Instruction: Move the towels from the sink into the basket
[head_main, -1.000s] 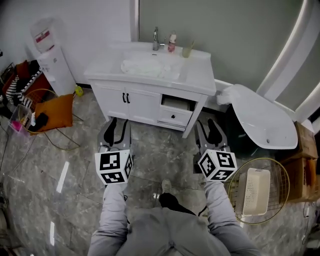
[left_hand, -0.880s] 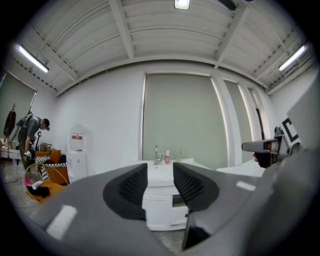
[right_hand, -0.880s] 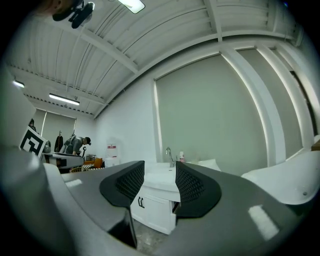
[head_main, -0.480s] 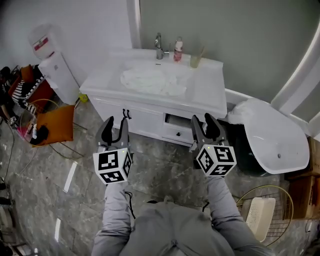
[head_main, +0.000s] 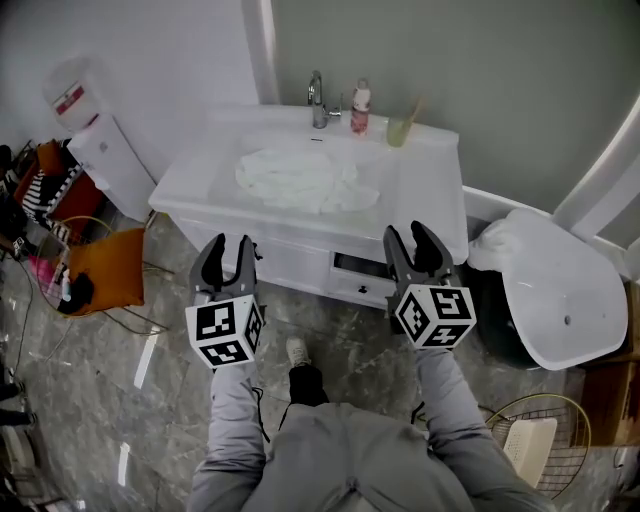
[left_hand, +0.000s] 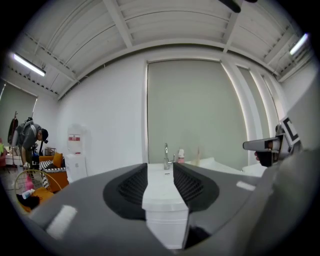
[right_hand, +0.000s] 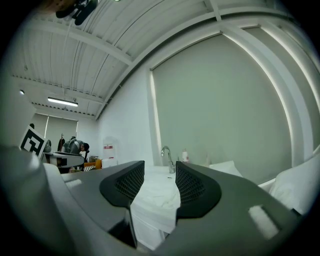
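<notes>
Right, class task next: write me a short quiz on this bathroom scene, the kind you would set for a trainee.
1. Where do the towels lie? A in the sink; B on the floor; C in a drawer.
2. True or false: the left hand-held gripper and the right hand-held gripper both hold nothing.
3. Fill in: in the head view, the wire basket stands on the person's ____ side.
Key: 1 A. 2 True; both have their jaws apart with nothing between them. 3 right.
</notes>
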